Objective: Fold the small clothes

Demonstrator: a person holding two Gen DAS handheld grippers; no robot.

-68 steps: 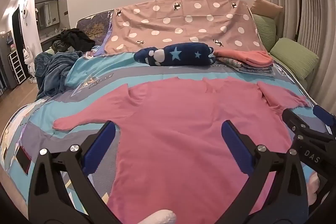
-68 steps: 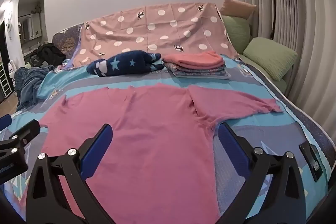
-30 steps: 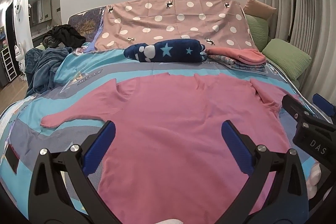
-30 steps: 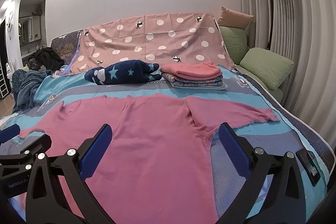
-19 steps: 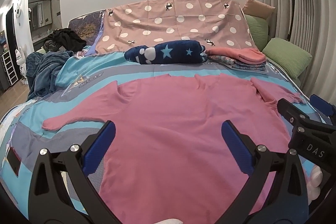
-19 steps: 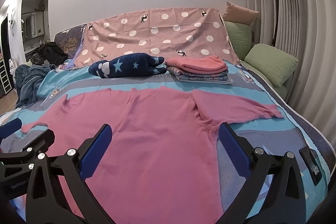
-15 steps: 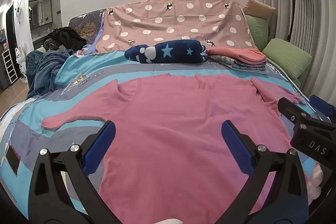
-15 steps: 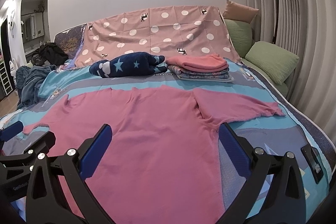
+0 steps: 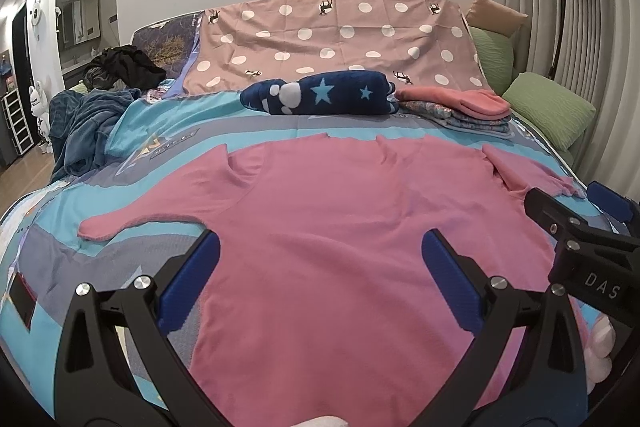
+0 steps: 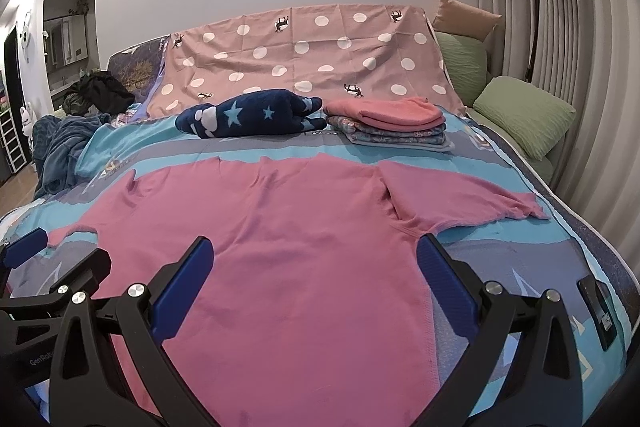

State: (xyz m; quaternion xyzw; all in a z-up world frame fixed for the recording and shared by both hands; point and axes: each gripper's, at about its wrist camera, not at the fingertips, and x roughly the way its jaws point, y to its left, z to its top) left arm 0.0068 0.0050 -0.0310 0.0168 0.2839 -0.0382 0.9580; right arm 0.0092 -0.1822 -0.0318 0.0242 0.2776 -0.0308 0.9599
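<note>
- A pink shirt (image 9: pixel 340 227) lies flat and spread out on the bed cover (image 9: pixel 168 147), with both sleeves stretched to the sides and the neck toward the far end of the bed.
- The left gripper (image 9: pixel 320 267) hangs above the lower part of the shirt. Its two blue fingers are spread wide and hold nothing; its left finger is over the shirt's left edge.
- The right gripper (image 10: pixel 312 267) also stands with its fingers wide apart and empty, above the shirt body near the right armpit. Its right finger is just beside the seam under the right sleeve.
- In each view the other gripper shows at the side edge.
- Beyond the shirt, a dark blue star blanket (image 10: pixel 252 119) and a stack of folded clothes (image 10: pixel 392 127) lie next to each other, well apart from the grippers.
</note>
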